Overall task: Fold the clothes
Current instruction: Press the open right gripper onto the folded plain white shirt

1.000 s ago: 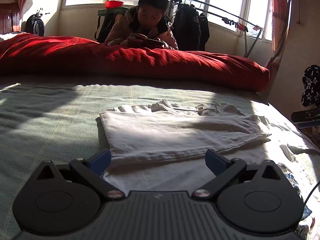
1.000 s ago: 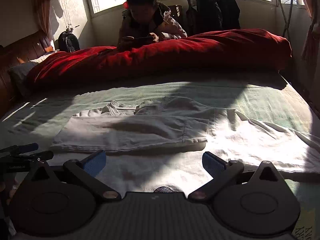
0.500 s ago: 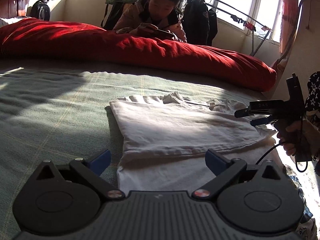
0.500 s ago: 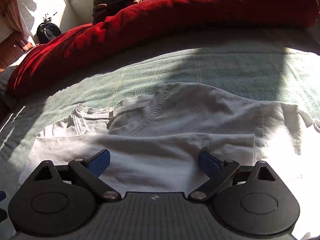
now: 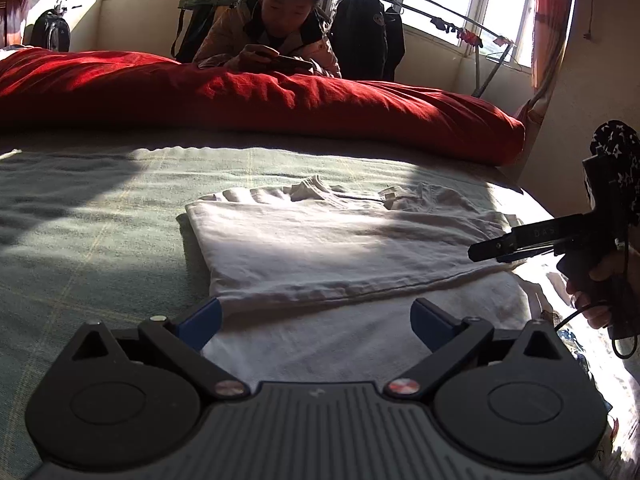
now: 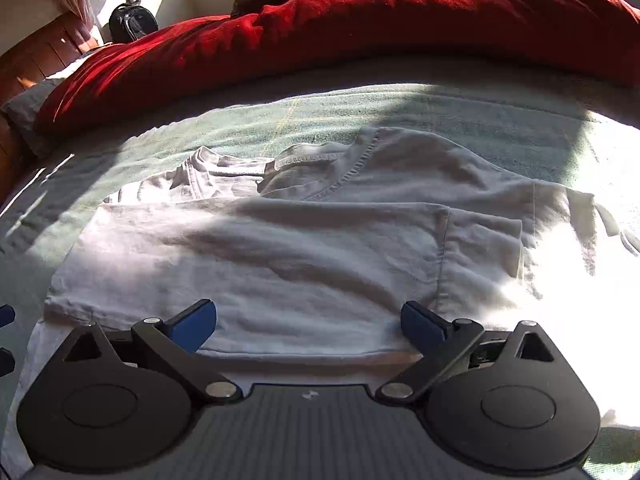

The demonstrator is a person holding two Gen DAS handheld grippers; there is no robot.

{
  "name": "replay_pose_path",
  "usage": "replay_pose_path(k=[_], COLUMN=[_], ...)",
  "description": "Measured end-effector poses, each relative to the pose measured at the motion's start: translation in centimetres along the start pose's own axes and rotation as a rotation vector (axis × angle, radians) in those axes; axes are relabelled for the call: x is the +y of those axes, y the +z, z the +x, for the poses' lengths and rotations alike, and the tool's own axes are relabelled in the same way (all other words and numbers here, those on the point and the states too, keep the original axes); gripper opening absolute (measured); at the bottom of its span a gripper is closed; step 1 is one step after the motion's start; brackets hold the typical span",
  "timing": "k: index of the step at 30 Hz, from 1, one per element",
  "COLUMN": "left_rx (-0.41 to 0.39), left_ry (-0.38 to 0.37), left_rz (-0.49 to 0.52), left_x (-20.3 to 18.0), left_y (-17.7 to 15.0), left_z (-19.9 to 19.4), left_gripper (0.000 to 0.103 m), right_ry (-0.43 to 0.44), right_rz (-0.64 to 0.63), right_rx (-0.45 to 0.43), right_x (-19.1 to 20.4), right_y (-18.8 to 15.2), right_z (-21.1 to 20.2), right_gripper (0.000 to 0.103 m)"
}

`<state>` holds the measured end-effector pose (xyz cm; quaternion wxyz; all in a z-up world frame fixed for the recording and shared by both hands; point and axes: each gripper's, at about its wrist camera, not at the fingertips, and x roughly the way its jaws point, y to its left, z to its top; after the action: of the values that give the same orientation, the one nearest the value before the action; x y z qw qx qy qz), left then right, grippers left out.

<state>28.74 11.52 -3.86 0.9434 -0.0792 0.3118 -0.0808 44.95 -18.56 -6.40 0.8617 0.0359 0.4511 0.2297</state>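
The white T-shirt (image 5: 328,244) is laid flat on the green bedspread (image 5: 100,232), partly folded: an upper layer is doubled over a lower one, and its hemmed edge runs across the near side. The collar (image 6: 308,158) and a stitched sleeve seam are seen at the far side in the right wrist view. Strong sunlight is cast over the right part of the garment, shadow over the middle.

The left gripper (image 5: 316,316) is held low just before the near edge of the shirt, its blue-tipped fingers (image 5: 200,316) spread wide with nothing between them. The right gripper (image 6: 308,322) is likewise spread wide and empty, positioned over the near folded edge; contact with the cloth cannot be determined. In the left wrist view the right gripper is seen at the shirt's right end, held by a hand (image 5: 596,284).

A red duvet (image 5: 260,96) is bunched across the far side of the bed. Behind it a person (image 5: 276,32) is seen with a phone (image 5: 288,60).
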Motion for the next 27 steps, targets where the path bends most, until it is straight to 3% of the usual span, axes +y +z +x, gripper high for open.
replay_pose_path(k=[6, 10, 13, 17, 24, 27], left_rx=[0.010, 0.002, 0.005, 0.012, -0.014, -0.025], left_ry=[-0.023, -0.051, -0.057, -0.074, -0.131, -0.124], left_rz=[0.017, -0.004, -0.036, -0.064, -0.083, -0.076], left_x=[-0.3, 0.3, 1.0, 1.5, 1.7, 1.5], left_y=[-0.1, 0.0, 0.1, 0.2, 0.6, 0.8], left_z=[0.0, -0.3, -0.1, -0.1, -1.4, -1.9], left_gripper=[0.100, 0.100, 0.100, 0.100, 0.100, 0.100], right_ry=[0.017, 0.038, -0.008, -0.098, -0.023, -0.083], right_rz=[0.006, -0.027, -0.058, -0.081, -0.153, -0.229], right_rx=[-0.068, -0.057, -0.029, -0.085, 0.001, 0.055], right_x=[1.7, 3.3, 3.3, 3.4, 5.8, 6.6], right_y=[2.1, 4.0, 4.5, 5.3, 2.8, 0.6], right_z=[-1.8, 1.5, 5.0, 5.7, 3.3, 3.1], right_gripper=[0.102, 0.102, 0.102, 0.102, 0.102, 0.103])
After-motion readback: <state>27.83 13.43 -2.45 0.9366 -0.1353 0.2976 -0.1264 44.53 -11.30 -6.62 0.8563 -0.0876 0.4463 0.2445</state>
